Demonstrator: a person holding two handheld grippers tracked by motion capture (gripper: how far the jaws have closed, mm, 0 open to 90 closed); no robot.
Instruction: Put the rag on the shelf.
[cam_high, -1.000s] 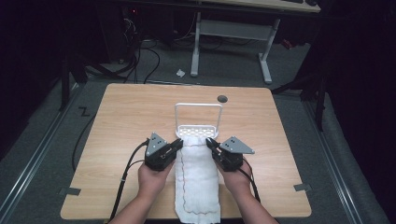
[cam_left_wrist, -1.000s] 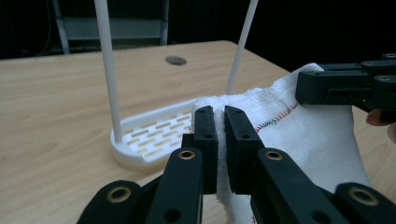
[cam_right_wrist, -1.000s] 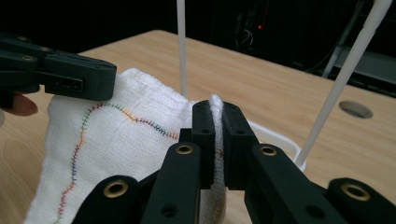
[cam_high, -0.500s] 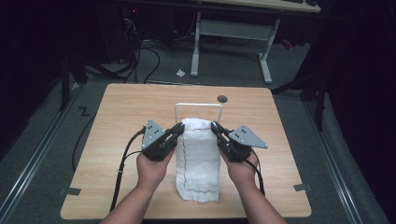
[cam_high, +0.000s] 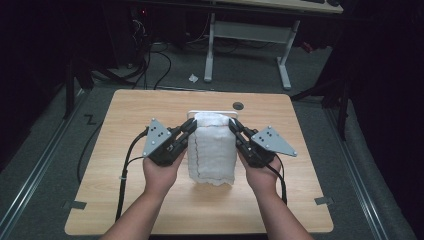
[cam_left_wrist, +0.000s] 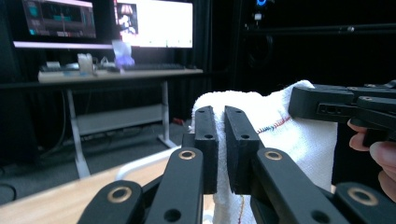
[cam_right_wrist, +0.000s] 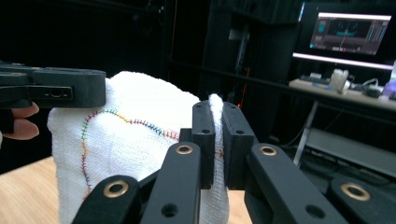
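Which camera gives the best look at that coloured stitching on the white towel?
The right gripper view: the rainbow stitching runs in a clear curve across the white towel. The left gripper view shows a short stretch of it beside the closed jaws. From the high view it is a faint thin line down the hanging cloth.

My two grippers are finding bare table (cam_high: 125, 200) lying open lower left and lower right; the white rack (cam_high: 191, 114) is blocking passage behind the towel (cam_high: 214, 150).
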